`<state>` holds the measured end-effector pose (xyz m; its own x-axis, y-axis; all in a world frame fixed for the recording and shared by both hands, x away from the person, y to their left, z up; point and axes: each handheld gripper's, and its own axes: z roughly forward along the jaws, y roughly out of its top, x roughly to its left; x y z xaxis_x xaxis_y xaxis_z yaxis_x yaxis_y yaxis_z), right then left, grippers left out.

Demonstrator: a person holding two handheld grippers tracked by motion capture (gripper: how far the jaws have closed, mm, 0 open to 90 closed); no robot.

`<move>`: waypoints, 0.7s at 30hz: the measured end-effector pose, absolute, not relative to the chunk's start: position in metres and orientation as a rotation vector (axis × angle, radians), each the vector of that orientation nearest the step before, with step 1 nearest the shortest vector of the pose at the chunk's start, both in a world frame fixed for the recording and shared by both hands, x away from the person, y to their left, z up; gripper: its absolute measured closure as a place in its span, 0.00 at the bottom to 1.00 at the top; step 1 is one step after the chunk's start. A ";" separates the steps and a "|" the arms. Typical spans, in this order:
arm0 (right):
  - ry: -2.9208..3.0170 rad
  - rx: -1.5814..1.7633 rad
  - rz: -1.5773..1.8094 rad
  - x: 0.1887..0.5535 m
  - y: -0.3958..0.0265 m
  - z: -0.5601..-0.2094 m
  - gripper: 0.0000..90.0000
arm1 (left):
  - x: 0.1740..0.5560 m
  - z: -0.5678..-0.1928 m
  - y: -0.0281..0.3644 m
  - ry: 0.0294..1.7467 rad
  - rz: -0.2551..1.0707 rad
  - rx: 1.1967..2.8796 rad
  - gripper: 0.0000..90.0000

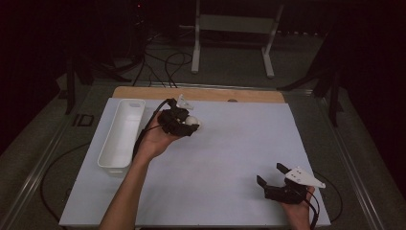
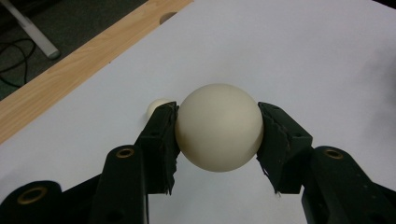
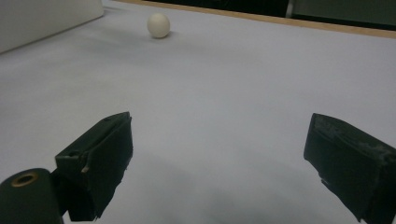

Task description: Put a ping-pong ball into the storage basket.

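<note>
A cream-white ball (image 2: 218, 133) sits between the black jaws of my left gripper (image 2: 217, 112), which is shut on it, pads pressing both sides. In the high view that gripper (image 1: 184, 122) hangs over the white mat right of the bin, with the ball (image 1: 192, 120) at its tip. A second, similar ball (image 2: 158, 105) lies on the mat just beyond the left jaw; it is also far off in the right gripper view (image 3: 159, 24). My right gripper (image 1: 271, 175) rests near the mat's front right corner, jaws open and nothing between them (image 3: 219, 126).
A long white bin (image 1: 122, 132) stands along the mat's left side, its wall (image 3: 46, 18) at the top left of the right gripper view. The wooden table edge (image 1: 198, 93) runs behind the mat. Cables and a white frame stand on the floor beyond.
</note>
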<state>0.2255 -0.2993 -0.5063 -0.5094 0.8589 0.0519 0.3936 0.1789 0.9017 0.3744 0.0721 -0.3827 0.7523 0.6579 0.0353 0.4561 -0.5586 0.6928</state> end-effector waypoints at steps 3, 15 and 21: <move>1.986 1.175 1.296 0.225 -0.299 -0.506 0.08 | 0.375 -0.382 0.073 0.832 0.383 2.260 0.57; 1.985 1.173 1.295 0.225 -0.299 -0.506 0.08 | 0.375 -0.380 0.079 0.853 0.392 2.247 0.57; 1.982 1.178 1.297 0.225 -0.300 -0.506 0.08 | 0.376 -0.379 0.082 0.856 0.399 2.250 0.57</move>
<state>0.2251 -0.2995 -0.5060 -0.5068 0.8604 0.0533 0.3937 0.1760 0.9023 0.3756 0.0819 -0.3789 0.7357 0.6761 0.0395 0.4653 -0.5470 0.6959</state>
